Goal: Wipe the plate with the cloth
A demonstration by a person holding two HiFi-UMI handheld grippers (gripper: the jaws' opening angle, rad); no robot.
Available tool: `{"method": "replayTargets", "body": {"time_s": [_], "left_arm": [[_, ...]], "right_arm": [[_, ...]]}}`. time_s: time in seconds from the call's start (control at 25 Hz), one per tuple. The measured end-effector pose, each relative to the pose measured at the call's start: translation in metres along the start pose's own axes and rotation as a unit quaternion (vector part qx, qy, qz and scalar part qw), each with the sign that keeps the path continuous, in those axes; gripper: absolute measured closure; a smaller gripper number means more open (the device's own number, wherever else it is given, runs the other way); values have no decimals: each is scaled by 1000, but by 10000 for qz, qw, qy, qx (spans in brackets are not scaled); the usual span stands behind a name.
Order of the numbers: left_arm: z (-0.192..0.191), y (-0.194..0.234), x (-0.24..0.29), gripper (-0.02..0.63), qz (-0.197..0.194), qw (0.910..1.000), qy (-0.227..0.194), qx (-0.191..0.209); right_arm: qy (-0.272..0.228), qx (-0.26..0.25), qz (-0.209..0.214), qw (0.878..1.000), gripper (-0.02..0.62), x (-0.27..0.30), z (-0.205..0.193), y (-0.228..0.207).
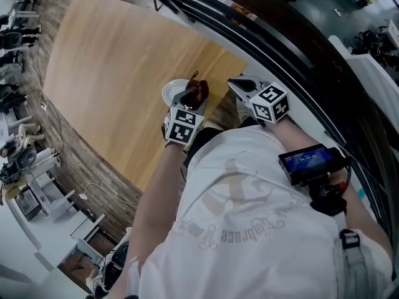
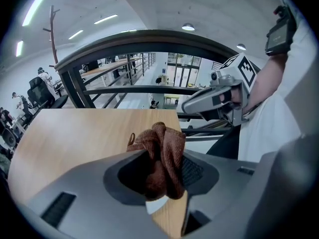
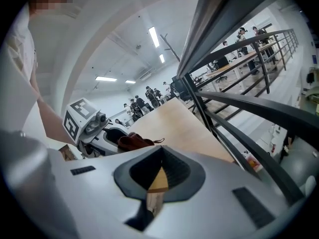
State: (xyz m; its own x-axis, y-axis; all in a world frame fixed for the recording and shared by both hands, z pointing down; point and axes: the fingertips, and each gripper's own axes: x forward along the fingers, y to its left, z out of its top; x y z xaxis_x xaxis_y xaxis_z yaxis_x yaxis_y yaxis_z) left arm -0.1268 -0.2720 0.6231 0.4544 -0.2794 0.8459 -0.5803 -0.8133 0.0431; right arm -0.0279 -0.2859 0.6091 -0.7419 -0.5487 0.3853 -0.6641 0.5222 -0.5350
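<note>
Reaching forward from the white shirt with a bare forearm, carrying the left gripper out over the near-right rim of the plate, marker cube turned back toward the body. Jaws clamped tight on the cloth, a rust-brown bunch squeezed between the pads and bulging out above them. Cloth hanging directly above the plate's right side, with a white sliver of plate just below it. Contact between cloth and plate impossible to judge. Under the plate, the wooden table.

To the right of the plate and well clear of it, the right gripper, pointing roughly toward the plate. Jaws of the right gripper drawn together at the tips, gripping nothing, only bare table wood beyond them.
</note>
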Motion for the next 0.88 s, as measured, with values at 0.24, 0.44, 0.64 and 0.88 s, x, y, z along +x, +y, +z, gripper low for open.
{"method": "replayTargets", "body": {"time_s": [0.24, 0.44, 0.64, 0.88], "left_arm": [[-27, -4, -17, 436, 116, 9996, 236, -55], [-56, -9, -26, 436, 369, 9983, 431, -96], [-63, 5, -33, 436, 575, 9971, 464, -164], [-46, 15, -25, 436, 565, 9978, 342, -99]], "right_arm": [[48, -4, 107, 9999, 581, 6, 2, 8], [90, -88, 280, 9995, 581, 10, -2, 14], [119, -135, 383, 9991, 581, 18, 6, 19], [93, -152, 354, 9992, 581, 18, 10, 15]]}}
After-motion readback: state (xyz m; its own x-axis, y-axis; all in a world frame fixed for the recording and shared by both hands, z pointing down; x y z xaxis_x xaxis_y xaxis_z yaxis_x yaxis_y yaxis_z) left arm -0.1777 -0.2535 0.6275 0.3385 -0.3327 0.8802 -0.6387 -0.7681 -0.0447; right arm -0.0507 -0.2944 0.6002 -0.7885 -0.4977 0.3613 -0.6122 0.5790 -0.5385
